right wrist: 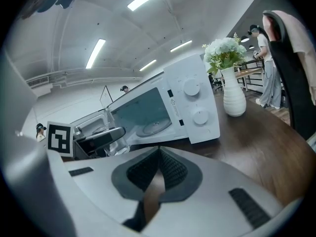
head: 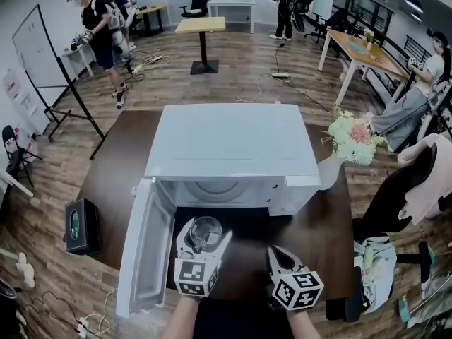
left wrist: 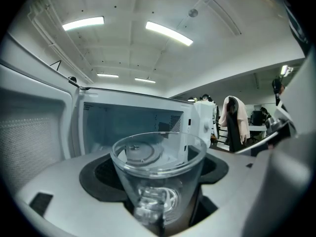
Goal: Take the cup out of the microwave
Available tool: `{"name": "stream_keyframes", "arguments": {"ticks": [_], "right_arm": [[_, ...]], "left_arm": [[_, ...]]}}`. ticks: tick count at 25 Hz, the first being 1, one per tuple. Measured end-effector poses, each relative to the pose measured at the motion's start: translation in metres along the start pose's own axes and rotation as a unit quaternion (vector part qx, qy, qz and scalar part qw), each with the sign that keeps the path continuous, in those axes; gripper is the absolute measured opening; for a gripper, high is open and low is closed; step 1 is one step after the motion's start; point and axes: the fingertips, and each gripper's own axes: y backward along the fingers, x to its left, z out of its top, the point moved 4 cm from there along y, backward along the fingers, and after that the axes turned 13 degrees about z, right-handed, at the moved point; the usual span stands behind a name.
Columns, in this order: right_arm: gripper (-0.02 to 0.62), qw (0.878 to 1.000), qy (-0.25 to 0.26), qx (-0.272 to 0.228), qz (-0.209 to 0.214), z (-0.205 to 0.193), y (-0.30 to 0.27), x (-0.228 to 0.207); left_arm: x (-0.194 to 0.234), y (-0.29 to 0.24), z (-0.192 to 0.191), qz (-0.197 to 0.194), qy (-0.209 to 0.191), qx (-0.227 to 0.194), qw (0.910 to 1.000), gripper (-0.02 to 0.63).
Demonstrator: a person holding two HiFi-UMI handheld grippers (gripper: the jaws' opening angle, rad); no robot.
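Here the left tool (head: 203,240) pinches the clear cup (left wrist: 157,172) between its pads, just outside the mouth of the open microwave (head: 233,147), over the dark counter (head: 332,224). The door (head: 145,253) stands swung out at its left. The right tool (right wrist: 158,154) is pressed together and empty. Flowers in a white vase (right wrist: 233,95) stand beside the oven. Only the right gripper view shows the dials (right wrist: 191,87); only the head view shows the black box (head: 81,224)
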Motion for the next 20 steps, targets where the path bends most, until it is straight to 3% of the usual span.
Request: {"name": "stream_keyframes", "arguments": {"ticks": [11,20], "right_arm": [[-0.005,0.999,0.032,-0.018,0.018,0.021,0.010,0.006],[-0.006,0.993,0.102,-0.054,0.029,0.051,0.028,0.016]], "left_arm": [[0.000,0.046,0.005,0.017,-0.006,-0.005,0.9998,0.407],[-0.009,0.070,0.028,-0.016,-0.005,-0.019,0.9997,0.407]]}}
